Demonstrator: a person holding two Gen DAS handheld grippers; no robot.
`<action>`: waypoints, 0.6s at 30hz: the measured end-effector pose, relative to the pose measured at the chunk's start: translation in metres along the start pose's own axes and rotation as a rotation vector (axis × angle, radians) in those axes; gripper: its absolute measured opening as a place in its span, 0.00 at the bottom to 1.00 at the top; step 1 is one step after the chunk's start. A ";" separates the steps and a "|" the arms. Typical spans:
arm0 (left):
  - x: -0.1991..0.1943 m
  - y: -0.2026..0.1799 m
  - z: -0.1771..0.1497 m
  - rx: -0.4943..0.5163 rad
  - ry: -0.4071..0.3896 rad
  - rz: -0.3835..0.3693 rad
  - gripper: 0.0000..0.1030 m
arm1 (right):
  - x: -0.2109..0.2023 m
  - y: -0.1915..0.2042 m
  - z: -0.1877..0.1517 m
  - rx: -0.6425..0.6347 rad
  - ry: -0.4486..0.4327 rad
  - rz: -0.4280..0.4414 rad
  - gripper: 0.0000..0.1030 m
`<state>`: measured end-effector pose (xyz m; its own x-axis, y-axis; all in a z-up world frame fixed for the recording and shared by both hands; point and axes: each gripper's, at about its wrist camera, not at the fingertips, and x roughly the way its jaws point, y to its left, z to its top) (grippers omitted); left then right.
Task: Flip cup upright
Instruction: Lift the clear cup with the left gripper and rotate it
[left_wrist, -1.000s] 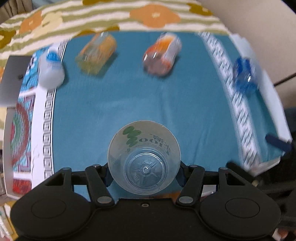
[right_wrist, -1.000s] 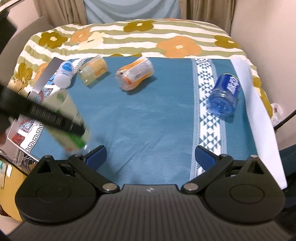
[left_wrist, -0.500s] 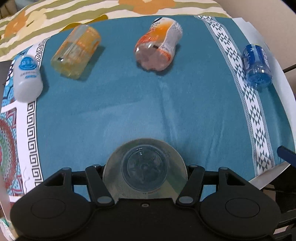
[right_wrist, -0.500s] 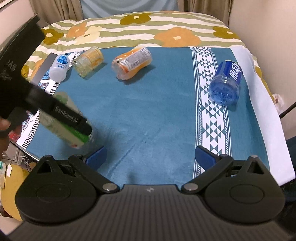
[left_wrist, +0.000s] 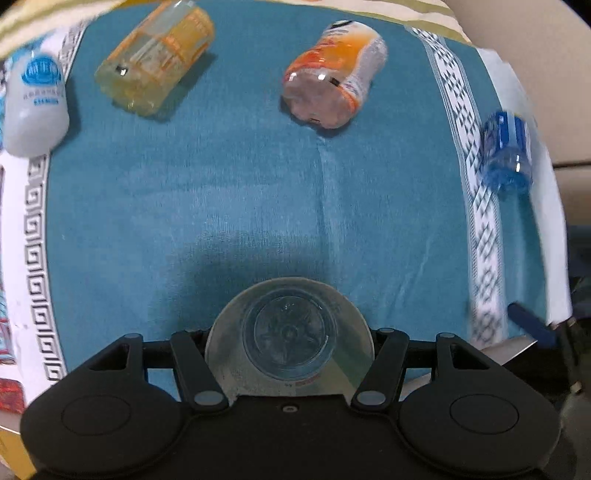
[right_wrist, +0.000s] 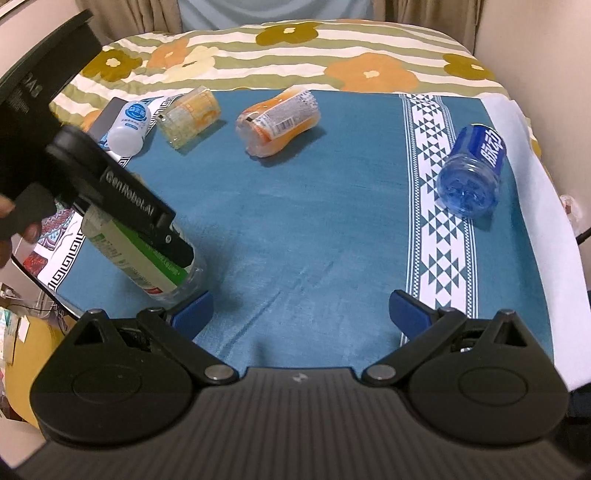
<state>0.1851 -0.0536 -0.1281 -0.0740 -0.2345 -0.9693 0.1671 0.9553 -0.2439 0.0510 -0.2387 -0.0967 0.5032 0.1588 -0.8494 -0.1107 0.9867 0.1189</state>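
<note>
My left gripper (left_wrist: 290, 332) is shut on a clear plastic cup (left_wrist: 290, 339) with a green label. In the left wrist view I look down into the cup's mouth at its base. In the right wrist view the cup (right_wrist: 144, 254) is tilted, base low near the teal cloth (right_wrist: 295, 221), held by the left gripper (right_wrist: 155, 236). My right gripper (right_wrist: 299, 314) is open and empty above the cloth's near edge, its left fingertip (right_wrist: 192, 312) close beside the cup's base.
Lying on the cloth: a white bottle (right_wrist: 127, 127), a yellow cup (right_wrist: 190, 116), an orange bottle (right_wrist: 279, 120) and a blue bottle (right_wrist: 471, 175) at the right. A floral blanket (right_wrist: 295, 55) lies beyond. The table's left edge (right_wrist: 37, 273) drops off.
The left gripper has tipped the cup more upright and lowered it toward the cloth. The right gripper stays open and has barely moved.
</note>
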 end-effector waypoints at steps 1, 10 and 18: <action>0.001 0.004 0.003 -0.017 0.015 -0.025 0.64 | 0.001 0.000 0.001 -0.001 0.000 0.001 1.00; 0.007 0.046 0.025 -0.146 -0.008 -0.053 0.89 | 0.005 0.007 0.005 -0.010 0.004 -0.011 1.00; 0.012 0.050 0.028 -0.101 -0.073 0.014 0.89 | 0.012 0.020 0.009 -0.022 0.017 -0.023 1.00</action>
<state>0.2204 -0.0137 -0.1533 0.0001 -0.2300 -0.9732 0.0673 0.9710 -0.2295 0.0621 -0.2165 -0.0998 0.4909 0.1350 -0.8607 -0.1182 0.9891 0.0876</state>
